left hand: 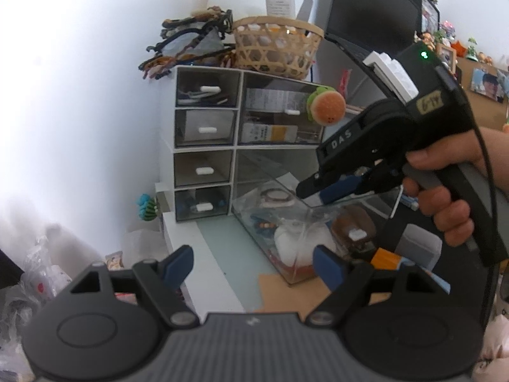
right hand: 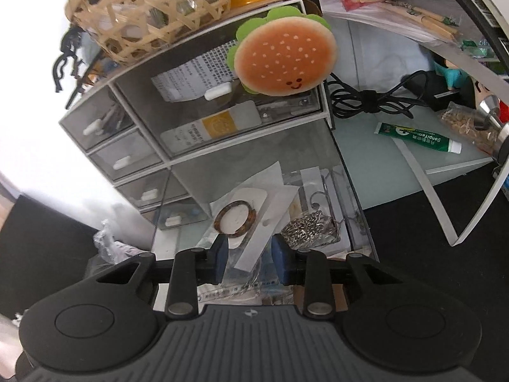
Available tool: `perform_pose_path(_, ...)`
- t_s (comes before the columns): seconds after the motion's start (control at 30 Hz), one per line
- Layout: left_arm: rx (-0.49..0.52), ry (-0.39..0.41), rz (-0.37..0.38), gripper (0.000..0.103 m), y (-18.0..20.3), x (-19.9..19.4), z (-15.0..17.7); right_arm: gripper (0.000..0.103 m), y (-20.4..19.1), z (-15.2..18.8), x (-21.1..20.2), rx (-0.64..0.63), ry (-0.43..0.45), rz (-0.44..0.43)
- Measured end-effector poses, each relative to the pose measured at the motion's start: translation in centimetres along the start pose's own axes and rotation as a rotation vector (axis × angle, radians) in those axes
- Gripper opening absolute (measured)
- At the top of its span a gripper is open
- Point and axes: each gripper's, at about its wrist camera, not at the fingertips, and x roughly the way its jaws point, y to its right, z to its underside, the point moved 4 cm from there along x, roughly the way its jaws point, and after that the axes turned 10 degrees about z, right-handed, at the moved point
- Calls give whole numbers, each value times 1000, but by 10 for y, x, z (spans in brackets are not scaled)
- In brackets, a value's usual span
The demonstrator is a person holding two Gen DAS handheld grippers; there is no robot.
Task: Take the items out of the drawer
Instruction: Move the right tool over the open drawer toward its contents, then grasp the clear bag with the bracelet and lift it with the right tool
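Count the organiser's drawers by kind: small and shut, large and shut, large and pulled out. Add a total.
Small shut drawers: 4
Large shut drawer: 1
Large pulled-out drawer: 1
Total: 6

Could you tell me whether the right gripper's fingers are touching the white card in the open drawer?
Cannot tell. In the right wrist view the fingers flank the white card, but whether they press it or hover above is not clear.
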Motion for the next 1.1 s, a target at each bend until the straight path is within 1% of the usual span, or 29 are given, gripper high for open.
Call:
perform_pose_path(0.1, 0, 0, 2, 84, 0, 2, 0, 33, -1, -2, 5, 21, -7, 4)
perform_pose_path(0.2, 6, -4, 4, 84, 1, 3, 1, 33, 0, -3, 6, 63, -3, -39)
perform_pose_path(0.27, 10, -6, 3, 84, 2, 4, 2, 33, -2, -3, 4, 54, 16, -33)
perform_pose_path(0.33, 14, -6, 2, 84, 2, 4, 2, 31, -5, -3, 5, 53, 14, -38)
perform_pose_path(0.4, 13, -9, 1, 85, 2, 5, 3, 26, -6, -3, 8, 55, 10, -42)
perform_pose_path(0.5, 12, -12, -2, 85, 1, 5, 4, 14, -6, -3, 11, 61, 11, -41)
perform_pose_path(0.53, 10, -12, -3, 85, 1, 5, 4, 8, -5, -3, 12, 63, 11, -41)
perform_pose_path(0.67, -4, -3, 3, 85, -1, 4, 3, 3, -3, -5, 10, 71, 27, -56)
perform_pose_path(1.1, 5, 2, 19, 85, 6, 2, 3, 1, -4, -12, -19, 56, 81, -69)
